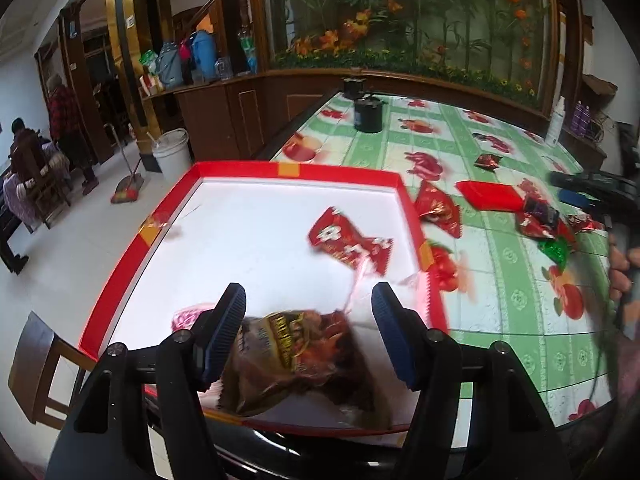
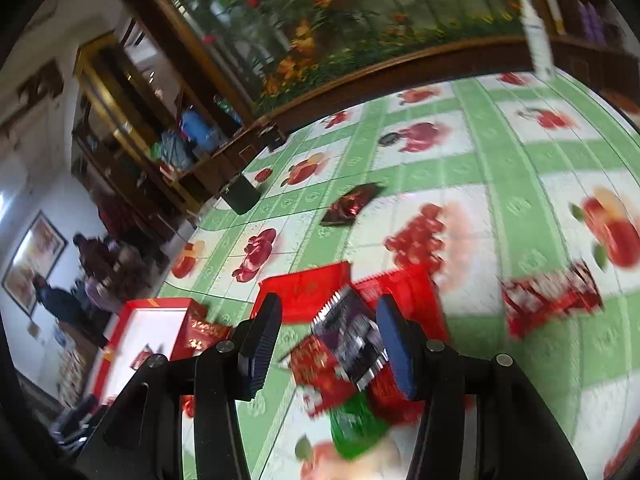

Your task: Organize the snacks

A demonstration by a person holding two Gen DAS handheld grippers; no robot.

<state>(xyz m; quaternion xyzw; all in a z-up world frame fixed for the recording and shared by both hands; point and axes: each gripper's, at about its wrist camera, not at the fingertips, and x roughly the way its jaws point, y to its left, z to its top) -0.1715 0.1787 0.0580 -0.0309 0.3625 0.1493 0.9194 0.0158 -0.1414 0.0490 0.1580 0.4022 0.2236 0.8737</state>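
Three snack packets (image 1: 350, 246) lie in the red box (image 1: 240, 169) at lower centre; several (image 1: 438, 208) remain on the worktop (image 1: 516, 296). Left tool (image 1: 308, 334) gapes over the brown packet (image 1: 296, 360); right tool (image 2: 330, 340) open around a dark packet (image 2: 352, 340).

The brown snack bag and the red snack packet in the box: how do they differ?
The brown snack bag is dark and lies between the open left gripper fingers. The red snack packet is bright red with white marks and lies farther in, nearer the right wall. Both lie on the white floor of the red-rimmed box.
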